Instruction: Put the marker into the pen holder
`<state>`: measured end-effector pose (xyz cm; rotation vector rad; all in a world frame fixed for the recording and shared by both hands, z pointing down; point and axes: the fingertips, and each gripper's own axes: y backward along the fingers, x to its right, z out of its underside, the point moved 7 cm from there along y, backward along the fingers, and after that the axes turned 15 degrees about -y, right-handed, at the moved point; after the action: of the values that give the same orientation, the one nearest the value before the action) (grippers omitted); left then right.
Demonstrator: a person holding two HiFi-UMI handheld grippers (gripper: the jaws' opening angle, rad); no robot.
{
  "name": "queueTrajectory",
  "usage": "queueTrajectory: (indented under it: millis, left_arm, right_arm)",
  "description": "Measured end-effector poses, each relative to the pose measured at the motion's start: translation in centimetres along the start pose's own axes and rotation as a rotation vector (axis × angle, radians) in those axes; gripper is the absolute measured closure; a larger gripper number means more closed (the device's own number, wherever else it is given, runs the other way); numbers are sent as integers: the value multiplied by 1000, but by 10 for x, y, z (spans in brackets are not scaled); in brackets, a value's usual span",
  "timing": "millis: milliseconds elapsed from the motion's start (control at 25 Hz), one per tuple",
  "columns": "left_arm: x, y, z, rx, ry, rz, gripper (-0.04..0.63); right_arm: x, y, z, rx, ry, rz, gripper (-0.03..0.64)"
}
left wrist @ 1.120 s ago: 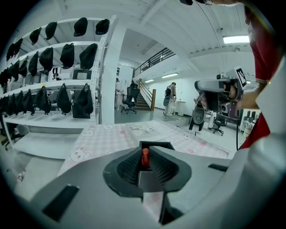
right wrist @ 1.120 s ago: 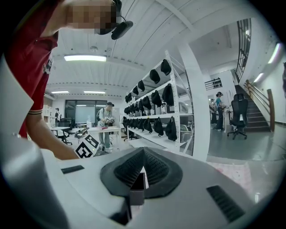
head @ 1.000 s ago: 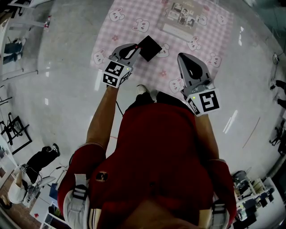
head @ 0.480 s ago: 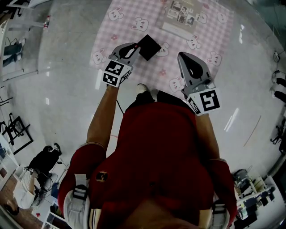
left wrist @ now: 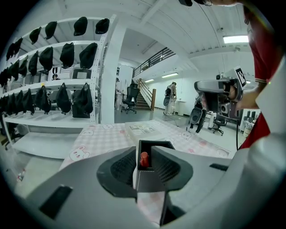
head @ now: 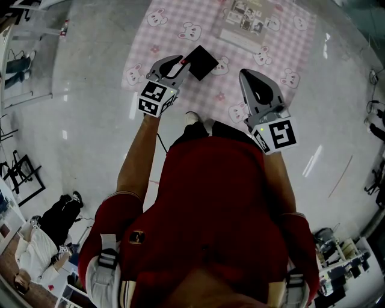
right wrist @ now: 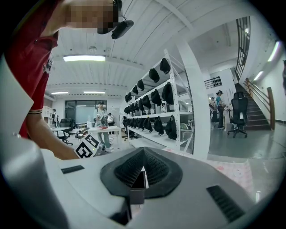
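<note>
My left gripper (head: 178,62) is shut on the marker (left wrist: 143,159), whose red cap sticks up between the jaws. It sits just left of the black square pen holder (head: 201,62), which stands on the pink checked mat (head: 180,18). In the left gripper view the open-topped pen holder (left wrist: 155,145) lies right behind the red cap. My right gripper (head: 249,76) hovers over the mat's near right part, apart from the holder. Its jaws meet at the tips with nothing held (right wrist: 142,157).
A flat white box with pictures (head: 243,19) lies at the far side of the mat, also seen as the box (left wrist: 144,129). The mat lies on a glossy white surface (head: 90,120). Shelves with dark bags (left wrist: 53,94) stand to the left; people move in the background.
Both grippers hold nearly the same places. A person at the lower left of the head view has shifted.
</note>
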<state>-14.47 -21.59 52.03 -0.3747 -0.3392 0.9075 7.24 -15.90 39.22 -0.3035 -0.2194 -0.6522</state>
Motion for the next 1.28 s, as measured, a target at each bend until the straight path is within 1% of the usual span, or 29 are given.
queueTrajectory:
  millis: [280, 520, 760, 1080, 1280]
  left_arm:
    - [0, 9, -14, 38, -18, -21, 509]
    - [-1, 25, -36, 97, -31, -75, 509]
    - [4, 41, -55, 162, -25, -117, 511]
    - [20, 59, -83, 248, -11, -154, 536]
    - [31, 72, -98, 287, -9, -172, 555]
  right_arm:
    - [-5, -1, 0, 0, 5, -19, 620]
    - [-9, -2, 0, 5, 6, -39, 618]
    - [-16, -3, -1, 17, 9, -70, 619]
    - [-20, 1, -5, 32, 8, -100, 619]
    - [-24, 5, -6, 45, 7, -121, 619]
